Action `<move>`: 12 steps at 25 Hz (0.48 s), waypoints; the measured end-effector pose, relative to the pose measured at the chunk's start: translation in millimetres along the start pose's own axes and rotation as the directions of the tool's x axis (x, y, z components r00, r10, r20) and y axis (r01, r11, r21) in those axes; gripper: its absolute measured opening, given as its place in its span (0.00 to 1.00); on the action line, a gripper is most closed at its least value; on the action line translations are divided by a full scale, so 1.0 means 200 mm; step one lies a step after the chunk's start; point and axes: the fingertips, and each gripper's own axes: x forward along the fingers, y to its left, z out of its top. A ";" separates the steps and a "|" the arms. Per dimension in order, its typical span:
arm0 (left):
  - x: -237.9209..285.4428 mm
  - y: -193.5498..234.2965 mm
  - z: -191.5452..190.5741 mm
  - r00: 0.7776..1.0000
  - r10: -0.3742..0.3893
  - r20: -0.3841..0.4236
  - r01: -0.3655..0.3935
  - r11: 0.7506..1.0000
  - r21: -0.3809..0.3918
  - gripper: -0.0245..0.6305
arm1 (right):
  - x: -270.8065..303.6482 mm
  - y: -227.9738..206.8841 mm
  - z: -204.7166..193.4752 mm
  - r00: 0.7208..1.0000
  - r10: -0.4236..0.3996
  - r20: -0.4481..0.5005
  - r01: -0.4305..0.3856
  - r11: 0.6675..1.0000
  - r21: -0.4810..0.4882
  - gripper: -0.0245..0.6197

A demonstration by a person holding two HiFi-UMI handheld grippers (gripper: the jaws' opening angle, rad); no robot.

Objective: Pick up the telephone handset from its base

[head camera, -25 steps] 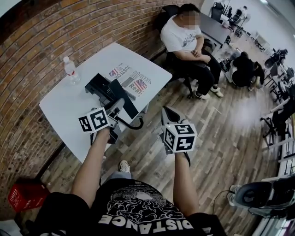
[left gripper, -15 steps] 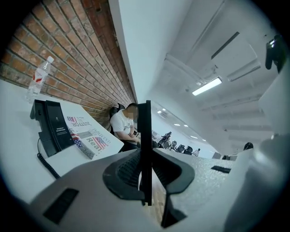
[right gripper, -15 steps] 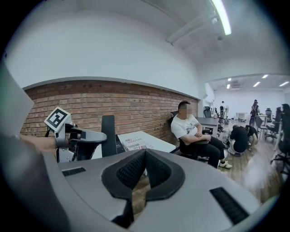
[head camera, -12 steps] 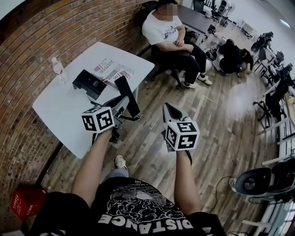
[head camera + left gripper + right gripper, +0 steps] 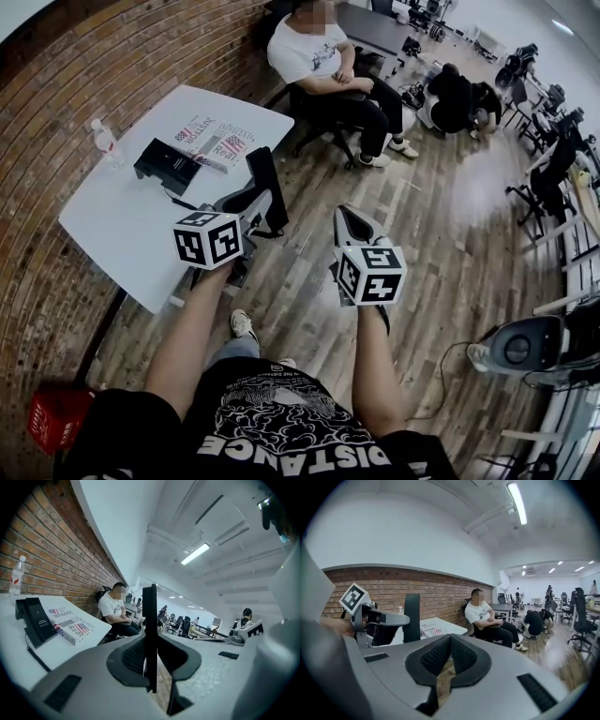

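My left gripper (image 5: 257,201) is shut on the black telephone handset (image 5: 266,186) and holds it upright in the air, off the right edge of the white table (image 5: 112,230). In the left gripper view the handset (image 5: 150,634) shows edge-on as a thin black bar clamped between the pads. The black phone base (image 5: 167,165) stays on the table, well left of the handset, and its base (image 5: 33,620) has a cord trailing from it. My right gripper (image 5: 345,217) hangs over the wooden floor to the right, shut and holding nothing. From it I see the handset (image 5: 412,618) and the left gripper (image 5: 370,617).
A newspaper-printed box (image 5: 216,142) and a water bottle (image 5: 103,141) stand on the table beside the base. A person sits on a chair (image 5: 319,61) beyond the table. A red crate (image 5: 56,417) is on the floor at the lower left, near the brick wall.
Both grippers have drawn back and to the right, away from the table. The handset has gone with the left gripper, and the base now lies farther off.
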 end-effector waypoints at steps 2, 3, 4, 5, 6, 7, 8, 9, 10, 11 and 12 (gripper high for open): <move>0.00 -0.03 -0.02 1.000 -0.004 -0.010 0.004 1.000 0.018 0.15 | -0.03 -0.01 -0.01 1.000 -0.011 0.002 0.011 1.000 0.007 0.04; 0.00 -0.04 -0.02 1.000 -0.004 -0.015 0.004 1.000 0.026 0.15 | -0.04 -0.02 -0.02 1.000 -0.015 0.003 0.015 1.000 0.013 0.04; 0.01 -0.05 -0.03 1.000 -0.003 -0.021 0.004 0.999 0.032 0.15 | -0.06 -0.03 -0.01 1.000 -0.019 0.004 0.019 1.000 0.017 0.04; 0.01 -0.06 -0.04 1.000 -0.002 -0.025 0.003 0.999 0.036 0.15 | -0.07 -0.03 -0.01 1.000 -0.023 0.007 0.023 1.000 0.020 0.04; 0.01 -0.06 -0.04 1.000 -0.002 -0.027 0.003 0.999 0.038 0.15 | -0.08 -0.04 -0.01 1.000 -0.028 0.009 0.027 0.999 0.021 0.04; 0.01 -0.07 -0.05 1.000 -0.001 -0.029 0.002 0.999 0.039 0.15 | -0.08 -0.05 -0.01 0.999 -0.032 0.011 0.031 0.999 0.020 0.04; 0.02 -0.07 -0.05 1.000 0.001 -0.031 0.000 0.999 0.039 0.15 | -0.09 -0.05 0.00 0.999 -0.035 0.012 0.034 0.999 0.020 0.04; 0.02 -0.07 -0.06 0.999 0.004 -0.033 -0.002 0.999 0.040 0.15 | -0.10 -0.06 -0.01 0.999 -0.037 0.011 0.037 0.999 0.020 0.04; 0.02 -0.07 -0.06 0.999 0.007 -0.035 -0.005 0.999 0.040 0.15 | -0.10 -0.06 -0.01 0.999 -0.038 0.010 0.038 0.999 0.020 0.04; 0.02 -0.07 -0.06 0.999 0.009 -0.036 -0.007 0.999 0.040 0.15 | -0.10 -0.06 -0.01 0.999 -0.039 0.009 0.039 0.999 0.019 0.04; 0.02 -0.07 -0.06 0.999 0.010 -0.037 -0.008 0.999 0.039 0.15 | -0.10 -0.07 -0.01 0.999 -0.039 0.008 0.039 0.999 0.019 0.04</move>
